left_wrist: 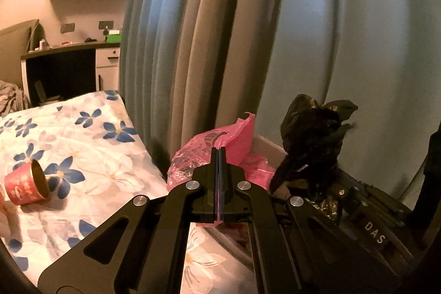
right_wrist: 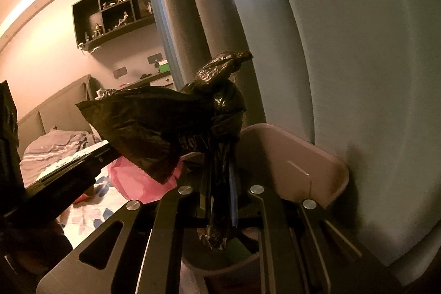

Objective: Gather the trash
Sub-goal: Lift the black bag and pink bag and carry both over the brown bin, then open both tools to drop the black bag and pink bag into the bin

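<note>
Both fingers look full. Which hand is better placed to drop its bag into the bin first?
Probably the right: its black bag already hangs over the bin. The left's pink bag sits beside the bin, by the bed edge.

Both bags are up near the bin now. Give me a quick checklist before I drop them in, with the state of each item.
1. Left gripper clamped on the pink bag: ok, film is pinched between the closed jaws.
2. Right gripper clamped on the black bag: ok, a gathered bunch runs between its fingers.
3. Bin within reach: ok, its rim sits just beyond the right gripper, against the curtain.
4. Bin opening clear: cannot tell, the bags and grippers hide most of it.
5. Bags over the opening: cannot tell from these angles.
6. Trash left behind: not ok, a red paper cup lies on its side on the bed.
</note>
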`<action>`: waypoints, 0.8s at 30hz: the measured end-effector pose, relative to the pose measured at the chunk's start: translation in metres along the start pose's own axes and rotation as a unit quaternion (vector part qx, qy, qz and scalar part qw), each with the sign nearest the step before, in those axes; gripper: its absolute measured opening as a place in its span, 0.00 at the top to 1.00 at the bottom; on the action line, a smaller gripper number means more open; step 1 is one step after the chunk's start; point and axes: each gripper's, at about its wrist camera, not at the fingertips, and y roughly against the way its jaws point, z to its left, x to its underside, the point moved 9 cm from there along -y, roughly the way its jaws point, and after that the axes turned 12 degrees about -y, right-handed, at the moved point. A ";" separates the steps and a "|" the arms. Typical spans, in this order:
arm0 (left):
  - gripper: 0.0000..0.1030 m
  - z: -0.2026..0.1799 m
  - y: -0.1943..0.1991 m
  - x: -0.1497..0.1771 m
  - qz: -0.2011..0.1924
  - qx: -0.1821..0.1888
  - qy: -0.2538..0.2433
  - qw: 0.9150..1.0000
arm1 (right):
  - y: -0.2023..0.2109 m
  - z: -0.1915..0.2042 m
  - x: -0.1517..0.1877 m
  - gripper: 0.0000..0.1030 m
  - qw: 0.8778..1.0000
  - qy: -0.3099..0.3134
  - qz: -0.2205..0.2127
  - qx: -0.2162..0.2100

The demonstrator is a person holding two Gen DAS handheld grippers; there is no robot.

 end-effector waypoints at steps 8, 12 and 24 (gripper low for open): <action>1.00 -0.016 -0.019 0.007 0.013 0.018 -0.002 1.000 | -0.006 -0.011 0.002 0.89 1.000 -0.004 0.008 0.010; 1.00 -0.022 -0.027 0.010 0.018 0.025 -0.005 1.000 | -0.007 -0.015 0.003 0.89 1.000 -0.007 0.010 0.018; 1.00 -0.025 -0.042 0.024 0.038 0.041 0.008 0.998 | -0.008 -0.019 0.006 0.88 0.999 -0.010 0.012 0.030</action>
